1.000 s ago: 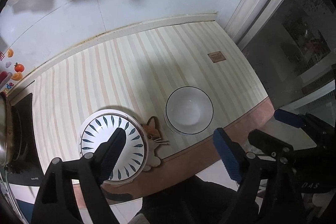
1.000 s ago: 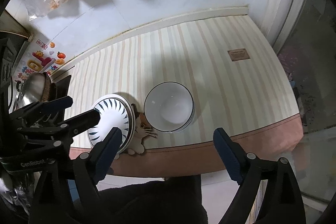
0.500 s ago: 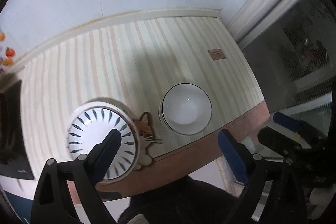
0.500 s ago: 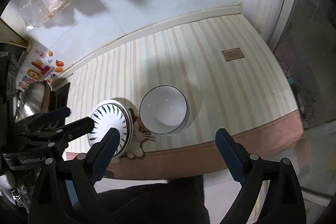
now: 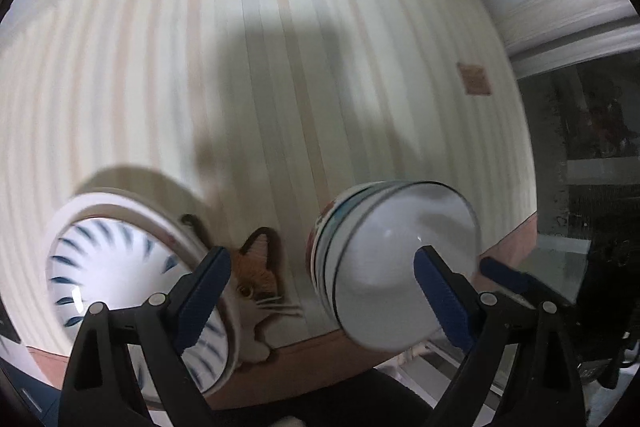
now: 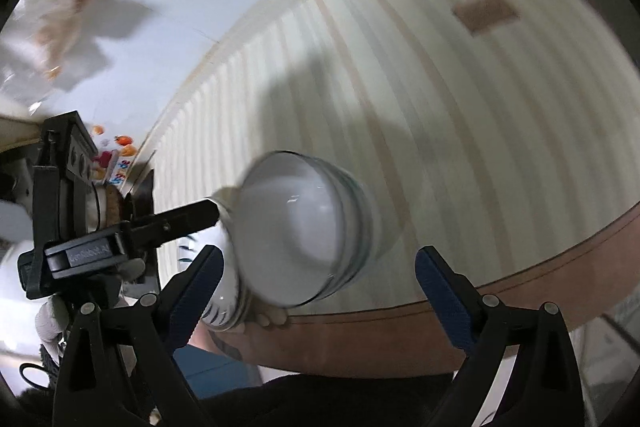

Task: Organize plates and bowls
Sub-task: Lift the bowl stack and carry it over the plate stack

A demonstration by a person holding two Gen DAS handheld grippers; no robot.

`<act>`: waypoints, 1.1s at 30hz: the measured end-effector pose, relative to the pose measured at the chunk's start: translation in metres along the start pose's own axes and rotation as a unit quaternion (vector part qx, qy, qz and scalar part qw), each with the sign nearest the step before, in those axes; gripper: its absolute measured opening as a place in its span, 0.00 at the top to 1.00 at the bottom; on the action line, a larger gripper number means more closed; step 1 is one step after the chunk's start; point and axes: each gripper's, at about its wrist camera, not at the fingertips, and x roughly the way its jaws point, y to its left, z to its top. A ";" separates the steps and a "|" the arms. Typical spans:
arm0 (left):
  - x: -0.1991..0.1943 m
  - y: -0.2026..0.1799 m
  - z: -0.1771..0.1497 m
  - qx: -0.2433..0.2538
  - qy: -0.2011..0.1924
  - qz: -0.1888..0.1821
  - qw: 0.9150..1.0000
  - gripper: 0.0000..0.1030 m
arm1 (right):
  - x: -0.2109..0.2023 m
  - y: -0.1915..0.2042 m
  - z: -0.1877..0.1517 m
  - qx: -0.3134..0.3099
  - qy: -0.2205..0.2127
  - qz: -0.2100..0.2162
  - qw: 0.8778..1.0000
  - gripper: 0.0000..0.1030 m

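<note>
A white bowl with blue leaf marks (image 5: 104, 267) sits on a white plate (image 5: 132, 203) at the counter's near left. A plain white bowl with a dark rim (image 5: 396, 259) sits to its right, atop another bowl. My left gripper (image 5: 320, 291) is open, low over the counter's front edge between the two bowls. My right gripper (image 6: 316, 287) is open, with the plain bowl (image 6: 296, 227) just ahead of its fingers. The left gripper's body (image 6: 92, 239) shows at the left of the right wrist view, over the patterned bowl (image 6: 224, 291).
A cat-shaped coaster (image 5: 256, 279) lies between the bowls. The striped countertop (image 5: 280, 67) runs back to a white wall. A brown label (image 5: 474, 79) lies at the far right. A window frame (image 5: 568, 15) stands at the right. Bags (image 6: 68, 11) hang on the wall.
Both grippers have dropped and moved in close to the bowls, which now look much larger. Both stay open. The bowls have not moved.
</note>
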 end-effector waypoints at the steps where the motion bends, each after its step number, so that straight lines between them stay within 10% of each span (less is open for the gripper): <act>1: 0.008 0.001 0.003 -0.003 0.010 -0.006 1.000 0.09 | 0.012 -0.010 0.003 0.013 0.013 0.016 1.000 0.04; 14: 0.057 -0.003 0.011 0.000 0.046 -0.063 0.997 0.45 | 0.085 -0.038 0.028 0.019 0.074 0.089 0.993 0.20; 20: 0.056 -0.002 0.006 0.011 0.029 -0.068 0.997 0.46 | 0.102 -0.036 0.036 0.007 0.090 0.069 0.993 0.46; 33: 0.049 0.004 0.002 -0.032 0.019 -0.041 0.998 0.46 | 0.115 -0.027 0.050 0.008 0.123 0.075 0.990 0.46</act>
